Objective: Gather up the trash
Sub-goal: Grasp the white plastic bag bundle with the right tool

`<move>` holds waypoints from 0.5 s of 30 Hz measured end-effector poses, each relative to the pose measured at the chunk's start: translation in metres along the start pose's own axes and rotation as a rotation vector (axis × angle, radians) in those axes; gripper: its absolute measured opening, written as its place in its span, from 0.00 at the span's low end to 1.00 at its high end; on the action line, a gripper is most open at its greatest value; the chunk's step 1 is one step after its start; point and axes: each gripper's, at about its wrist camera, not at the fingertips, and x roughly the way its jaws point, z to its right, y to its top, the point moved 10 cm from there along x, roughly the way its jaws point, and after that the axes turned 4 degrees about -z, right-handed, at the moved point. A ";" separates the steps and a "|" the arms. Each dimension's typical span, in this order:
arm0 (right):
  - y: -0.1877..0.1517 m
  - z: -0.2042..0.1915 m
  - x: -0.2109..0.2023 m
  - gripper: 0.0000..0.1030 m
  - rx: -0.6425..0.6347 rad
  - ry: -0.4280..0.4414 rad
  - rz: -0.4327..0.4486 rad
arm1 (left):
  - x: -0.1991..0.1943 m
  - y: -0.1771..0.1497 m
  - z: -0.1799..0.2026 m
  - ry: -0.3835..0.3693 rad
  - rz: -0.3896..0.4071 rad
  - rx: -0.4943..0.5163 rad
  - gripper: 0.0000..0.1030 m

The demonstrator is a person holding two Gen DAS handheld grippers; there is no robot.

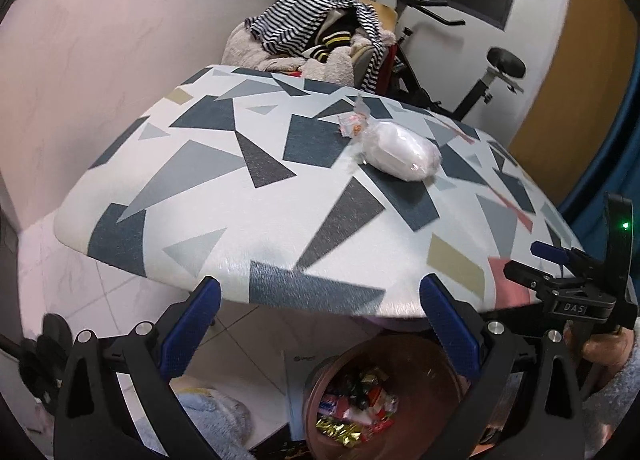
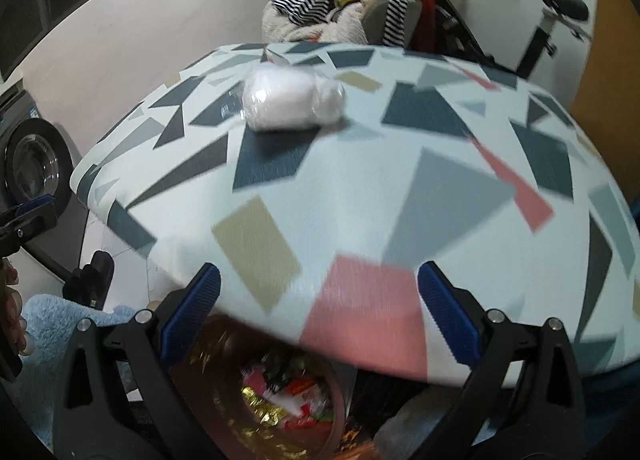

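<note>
A white wad wrapped in clear plastic [image 1: 402, 156] [image 2: 294, 100] lies on the patterned table [image 1: 240, 196] [image 2: 400, 196], toward its far side. A small crumpled candy wrapper [image 1: 353, 123] rests just behind it. Below the table's near edge stands a brown bin [image 1: 420, 360] [image 2: 338, 404] holding several colourful wrappers. My left gripper [image 1: 318, 314] hovers open over the near edge, above the bin, with nothing between its blue pads. My right gripper [image 2: 318, 306] is also open and empty at the near edge; it shows at the right of the left wrist view [image 1: 560, 276].
A chair heaped with striped and fleecy clothes [image 1: 316, 32] [image 2: 344, 0] stands behind the table, with an exercise bike [image 1: 476, 72] to its right. A washing machine [image 2: 32, 168] is at the left. A light blue fleecy sleeve [image 2: 60, 324] shows low down.
</note>
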 end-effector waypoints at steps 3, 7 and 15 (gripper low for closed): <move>0.029 -0.005 0.014 0.94 -0.011 0.014 0.024 | 0.010 0.012 -0.008 -0.005 -0.001 -0.022 0.94; 0.072 -0.012 0.037 0.94 -0.009 0.011 0.053 | 0.022 0.029 -0.017 -0.028 -0.002 -0.049 0.94; 0.149 -0.031 0.099 0.94 -0.074 -0.070 0.033 | 0.042 0.054 -0.031 -0.081 -0.011 -0.129 0.94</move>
